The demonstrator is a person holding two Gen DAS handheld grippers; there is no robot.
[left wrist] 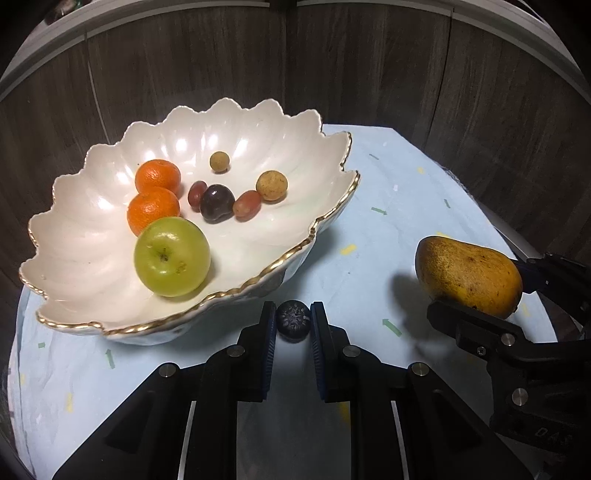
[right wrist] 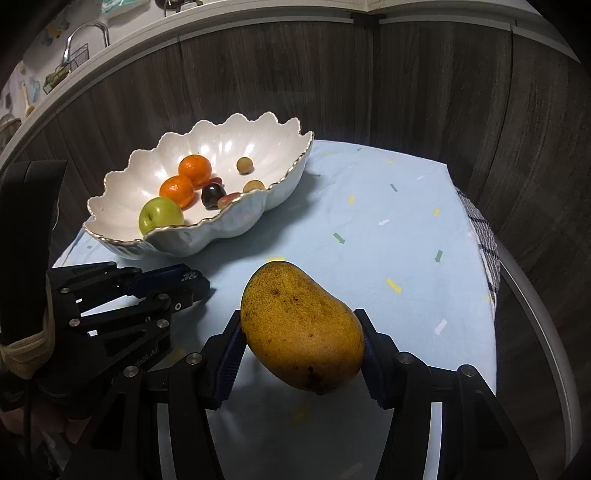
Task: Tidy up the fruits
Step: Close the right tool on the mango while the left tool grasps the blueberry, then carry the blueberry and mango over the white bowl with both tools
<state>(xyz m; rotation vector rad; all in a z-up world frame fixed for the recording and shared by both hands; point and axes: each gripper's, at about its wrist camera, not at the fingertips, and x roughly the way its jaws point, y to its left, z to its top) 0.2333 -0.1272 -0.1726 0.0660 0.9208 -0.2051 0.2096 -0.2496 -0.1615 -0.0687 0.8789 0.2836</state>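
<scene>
My left gripper [left wrist: 293, 314] is shut on a small, bumpy dark berry [left wrist: 293, 320], just off the near rim of the scalloped white bowl [left wrist: 74, 258]. The bowl holds a green apple [left wrist: 171, 256], two oranges [left wrist: 153, 209], a dark plum [left wrist: 217, 202], red grapes [left wrist: 246, 205] and two tan round fruits [left wrist: 272, 185]. A yellow-brown mango [right wrist: 299, 321] hangs clear of the cloth, with my right gripper [right wrist: 301, 332] shut on it, to the right of the bowl [right wrist: 122, 192]. The right wrist view shows the left gripper [right wrist: 195, 286] from the side; the berry is hidden there.
A light blue cloth with small coloured marks [right wrist: 369, 221] covers the round table. Dark wood panelling [left wrist: 406, 74] rises close behind the bowl. A checked towel [right wrist: 484, 236] hangs at the table's right edge. A counter with a tap [right wrist: 85, 33] runs along the top left.
</scene>
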